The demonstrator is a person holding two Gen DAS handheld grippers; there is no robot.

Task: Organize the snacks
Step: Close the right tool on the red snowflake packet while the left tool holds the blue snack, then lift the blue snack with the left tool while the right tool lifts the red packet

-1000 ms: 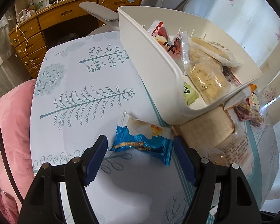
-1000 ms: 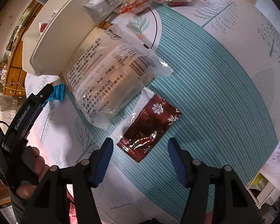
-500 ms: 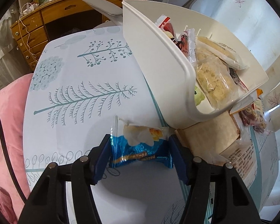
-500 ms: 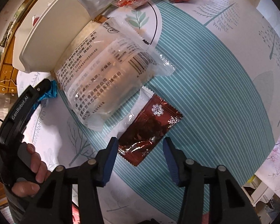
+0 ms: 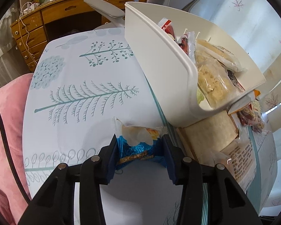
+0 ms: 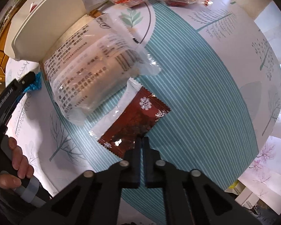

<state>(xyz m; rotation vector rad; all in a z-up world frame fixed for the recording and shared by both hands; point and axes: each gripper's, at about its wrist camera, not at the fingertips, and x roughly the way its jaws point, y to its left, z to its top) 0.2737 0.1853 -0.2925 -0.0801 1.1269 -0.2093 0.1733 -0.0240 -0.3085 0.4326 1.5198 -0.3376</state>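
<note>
Your two grippers each clamp a snack on the tablecloth (image 5: 80, 71).

Your left gripper (image 5: 139, 150) squeezes the blue packet (image 5: 134, 146) beside the white bin (image 5: 159, 71); your right gripper (image 6: 142, 140) pinches the dark red packet (image 6: 134, 123).

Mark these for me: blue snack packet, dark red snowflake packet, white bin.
blue snack packet (image 5: 138, 148): left wrist view, wrapper front.
dark red snowflake packet (image 6: 138, 120): right wrist view, wrapper middle.
white bin (image 5: 159, 60): left wrist view, outer wall.
</note>
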